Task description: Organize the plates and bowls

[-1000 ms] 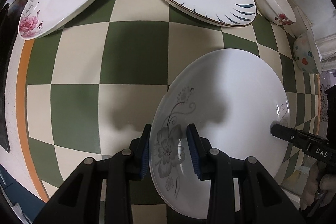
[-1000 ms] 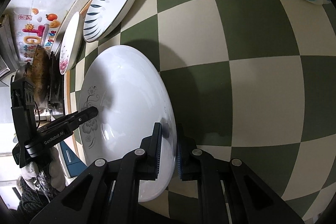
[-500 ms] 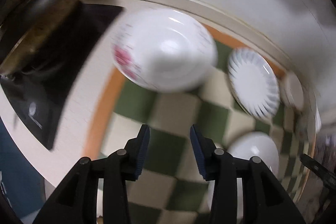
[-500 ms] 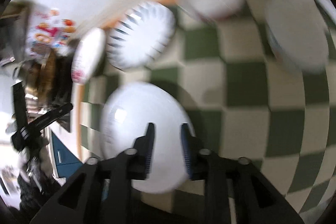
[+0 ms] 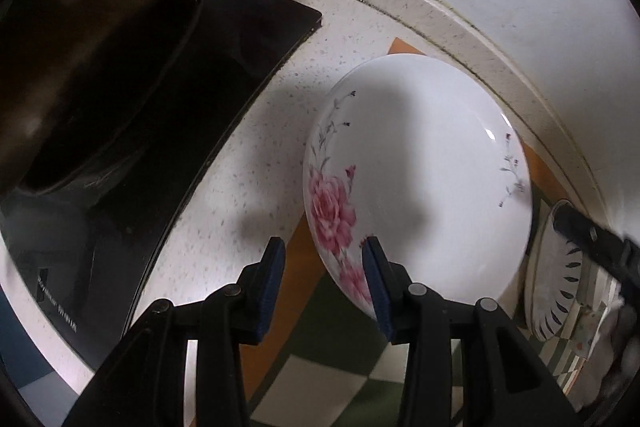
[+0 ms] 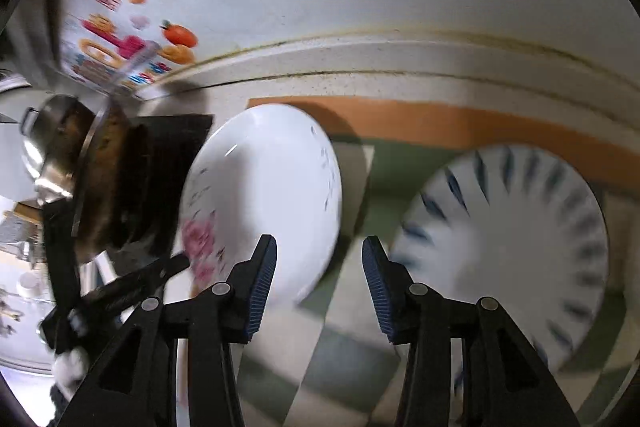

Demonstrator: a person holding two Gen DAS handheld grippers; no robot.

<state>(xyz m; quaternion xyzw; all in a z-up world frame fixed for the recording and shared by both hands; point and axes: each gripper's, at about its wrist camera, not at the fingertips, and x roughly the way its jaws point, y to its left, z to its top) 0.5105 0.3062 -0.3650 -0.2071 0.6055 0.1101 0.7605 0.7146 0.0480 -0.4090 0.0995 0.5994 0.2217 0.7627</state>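
A white plate with a pink rose (image 5: pixel 416 187) lies at the back left corner of the checked mat, beside the cooktop. My left gripper (image 5: pixel 324 259) hangs just over its near left rim, open; the rim shows in the gap and the pads do not press on it. A plate with blue leaf strokes (image 6: pixel 512 247) lies to the right of the rose plate (image 6: pixel 264 195). My right gripper (image 6: pixel 320 259) is open above the strip of mat between the two plates, holding nothing. The left gripper (image 6: pixel 172 267) shows at the rose plate's left edge.
A dark wok (image 5: pixel 80 47) sits on the black cooktop (image 5: pixel 224 87) to the left. The speckled counter ends at a raised back ledge (image 6: pixel 400 59) under the white wall. The green checked mat (image 5: pixel 320 367) has an orange border. The blue-leaf plate (image 5: pixel 556 291) is at the far right.
Both grippers have let go of the grey-flower plate and opened. They swung away to the back left corner, over the rose plate and the blue-leaf plate. The grey-flower plate is out of view.
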